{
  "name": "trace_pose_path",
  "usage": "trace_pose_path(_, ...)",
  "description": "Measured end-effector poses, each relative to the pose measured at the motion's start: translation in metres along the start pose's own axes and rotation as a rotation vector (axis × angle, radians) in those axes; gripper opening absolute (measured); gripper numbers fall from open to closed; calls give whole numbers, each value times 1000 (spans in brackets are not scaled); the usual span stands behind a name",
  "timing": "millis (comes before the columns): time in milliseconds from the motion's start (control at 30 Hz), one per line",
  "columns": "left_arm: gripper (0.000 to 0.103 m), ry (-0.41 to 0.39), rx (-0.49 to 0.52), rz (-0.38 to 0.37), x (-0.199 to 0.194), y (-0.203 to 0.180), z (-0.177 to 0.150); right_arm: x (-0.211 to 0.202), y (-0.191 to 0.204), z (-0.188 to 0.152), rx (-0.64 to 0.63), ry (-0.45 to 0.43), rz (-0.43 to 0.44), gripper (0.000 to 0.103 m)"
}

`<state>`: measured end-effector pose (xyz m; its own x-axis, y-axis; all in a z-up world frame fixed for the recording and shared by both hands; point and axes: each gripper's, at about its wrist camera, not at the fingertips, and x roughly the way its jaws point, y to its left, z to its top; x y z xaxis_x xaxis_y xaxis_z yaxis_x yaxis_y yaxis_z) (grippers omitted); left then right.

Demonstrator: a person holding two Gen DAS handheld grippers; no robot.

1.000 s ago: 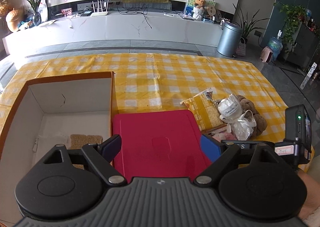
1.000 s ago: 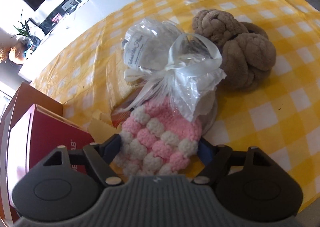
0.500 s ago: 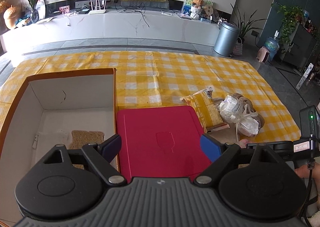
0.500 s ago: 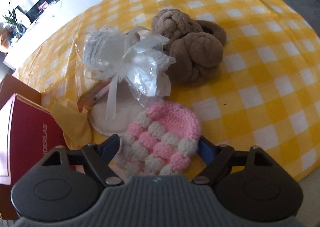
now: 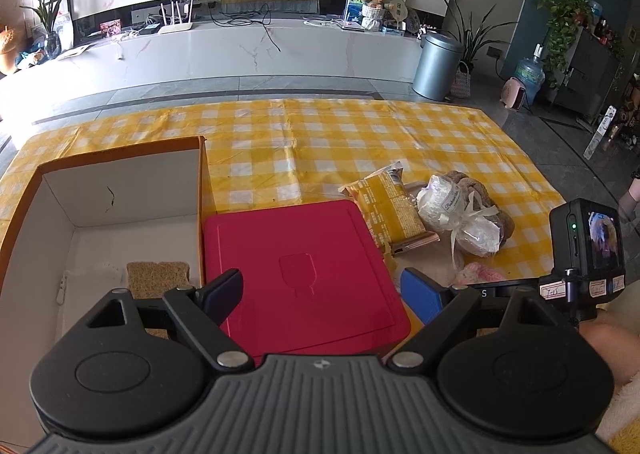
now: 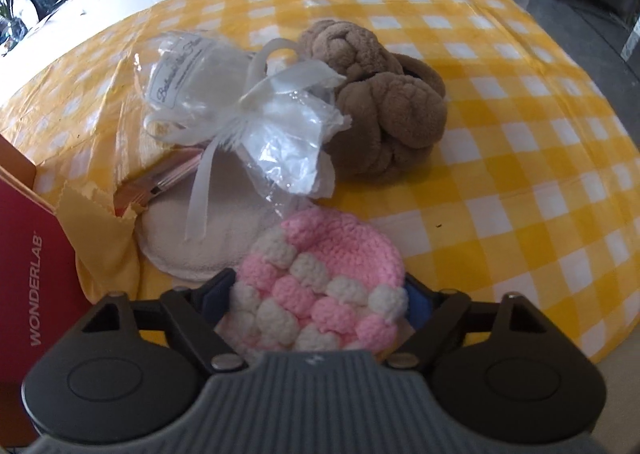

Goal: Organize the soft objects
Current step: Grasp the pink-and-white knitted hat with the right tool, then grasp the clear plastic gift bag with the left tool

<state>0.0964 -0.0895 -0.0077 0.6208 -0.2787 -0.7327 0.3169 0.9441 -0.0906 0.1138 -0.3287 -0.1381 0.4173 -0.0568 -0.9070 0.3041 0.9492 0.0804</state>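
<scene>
Step in hand: I judge I am closing my right gripper on the pink and white crochet piece so I can carry it to the open box.
Right tongs: my jaws have just been closing, with the crochet piece between them; the blue pads sit at its two sides and look to touch the yarn, but I cannot tell whether they press yet.
Left tongs: my left gripper is spread wide with nothing between its jaws, hovering over the red lid.
Where the piece is: at the near edge of the yellow checked cloth, its far rim overlapping the cream round pad, just in front of the clear bag with the white ribbon.
Neighbours: the brown plush knot lies behind the bag; a yellow snack packet lies beside the lid.
Box: a tan sponge-like piece already lies on its floor.
How to do it well: I want the pads across the thick middle of the yarn, not the rim, as it probably squashes and slips.
Lift: go straight up first, so the ribbon and the pad do not drag along.
Risk: the bag's loose plastic hangs close to the piece's far rim and may snag.
</scene>
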Motion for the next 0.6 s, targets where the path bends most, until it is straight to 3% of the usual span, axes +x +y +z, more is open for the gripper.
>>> trace_pose_path(67,103,-1,9,3,-1,-4,0,-8,-4,-2,-4,-15,2,70)
trace_pose_path(233,103,-27,77,1,-3,-21,8,-16,-17,-4,23,-43,-77,70)
trace_pose_path(300,103,-46,153,-23,-1,-32,13,-15,-22,-3,43,-36,-61,70)
trace_pose_path(433,103,-66,343,35,26,-65,24,-11,-26,-2,80,-38,-56,70)
trace_pose_path(533,103,-53,545,70,46,-85,31,-4,-32,1,115,-34,-40,70)
trace_pose_path(600,103,-34,615,90,58,-94,36,-4,-36,1,140,-37,-21,70)
